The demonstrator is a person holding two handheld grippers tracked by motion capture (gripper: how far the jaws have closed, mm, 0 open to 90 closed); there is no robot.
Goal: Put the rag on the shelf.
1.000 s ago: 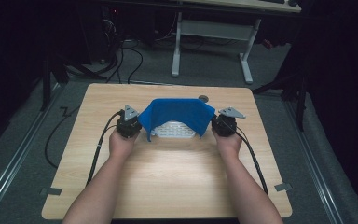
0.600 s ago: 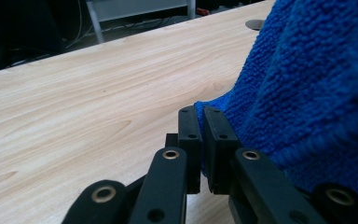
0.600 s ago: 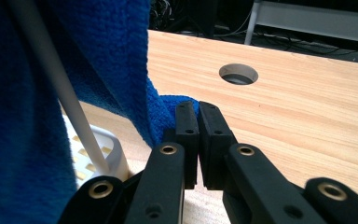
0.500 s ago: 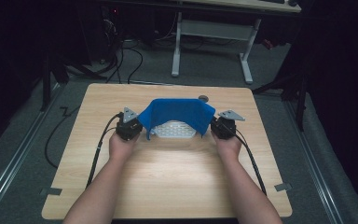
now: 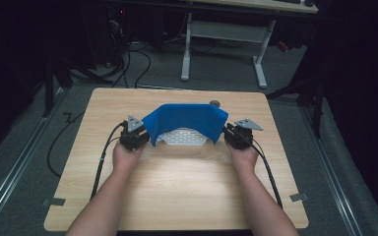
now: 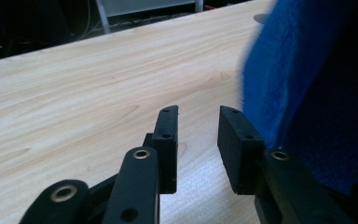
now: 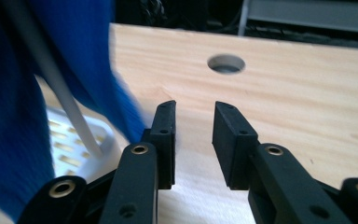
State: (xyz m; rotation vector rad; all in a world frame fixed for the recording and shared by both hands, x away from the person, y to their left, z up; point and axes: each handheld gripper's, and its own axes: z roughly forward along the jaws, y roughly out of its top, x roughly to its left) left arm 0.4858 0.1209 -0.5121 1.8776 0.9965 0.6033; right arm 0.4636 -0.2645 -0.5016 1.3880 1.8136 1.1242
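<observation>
While both my jaws stood spread and empty, left gripper (image 5: 137,133) and right gripper (image 5: 236,134) beside the blue cloth (image 5: 186,121) draped over the white basket (image 5: 183,137) mid-worktop (image 5: 187,187), I judged a careless nudge could drag that cloth off.

cloth (image 5: 187,118) fuzzy blue | table (image 5: 177,182) matt wood | basket (image 5: 182,136) white plastic

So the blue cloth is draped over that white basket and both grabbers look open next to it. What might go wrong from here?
Two risks, judging from this moment:
1. The blue cloth only hangs over the white basket; neither gripper holds it, so it may slide off.
2. The left gripper and right gripper sit close beside the cloth, so pulling away carelessly could snag it and drag the basket.
</observation>
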